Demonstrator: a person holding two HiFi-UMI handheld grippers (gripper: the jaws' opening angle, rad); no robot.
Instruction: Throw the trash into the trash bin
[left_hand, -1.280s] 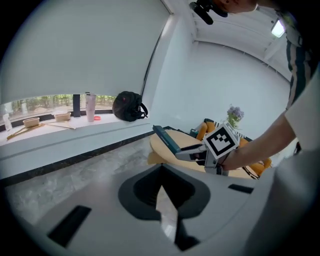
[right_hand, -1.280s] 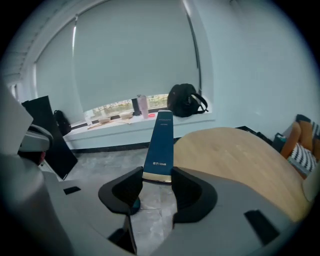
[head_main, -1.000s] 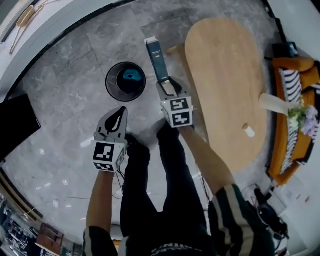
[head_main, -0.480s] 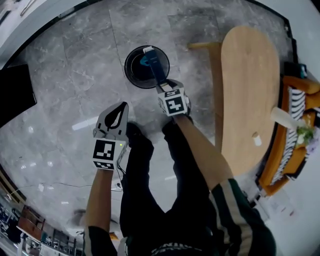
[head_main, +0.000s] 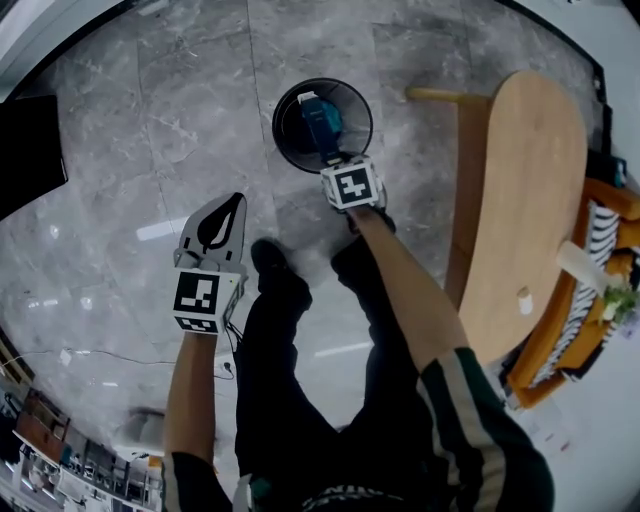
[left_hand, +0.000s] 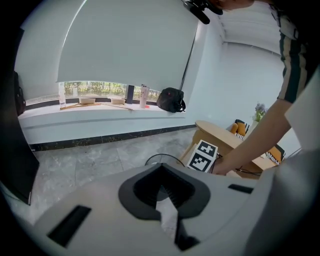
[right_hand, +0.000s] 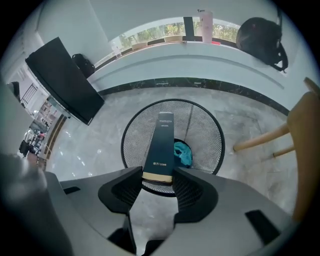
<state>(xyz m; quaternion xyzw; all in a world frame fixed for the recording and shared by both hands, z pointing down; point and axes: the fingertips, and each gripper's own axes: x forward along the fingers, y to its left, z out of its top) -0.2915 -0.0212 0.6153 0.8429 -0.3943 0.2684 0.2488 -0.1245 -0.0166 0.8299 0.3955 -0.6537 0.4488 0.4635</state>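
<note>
Teal slim cardboard box (right_hand: 160, 142), probably light, stiff and slick, hangs over the black mesh trash bin (right_hand: 207, 127), its end pinched in the right gripper's (right_hand: 157, 173) fingers; the left gripper's (left_hand: 161, 175) fingers sit closed, empty.

This looks like a modern office lounge or reception room rather than a home. The floor (head_main: 150, 130) is polished grey stone-look tile. A long curved window sill (left_hand: 100, 107) runs under a wide roller blind (left_hand: 130, 45), and a black backpack (left_hand: 170, 100) rests on the sill. A large black screen (right_hand: 65, 80) stands near that wall. An oval wooden tabletop (head_main: 520, 200) sits beside an orange sofa (head_main: 612, 196), with a wire-mesh bin (right_hand: 205, 125) on the floor near the tabletop's end.
</note>
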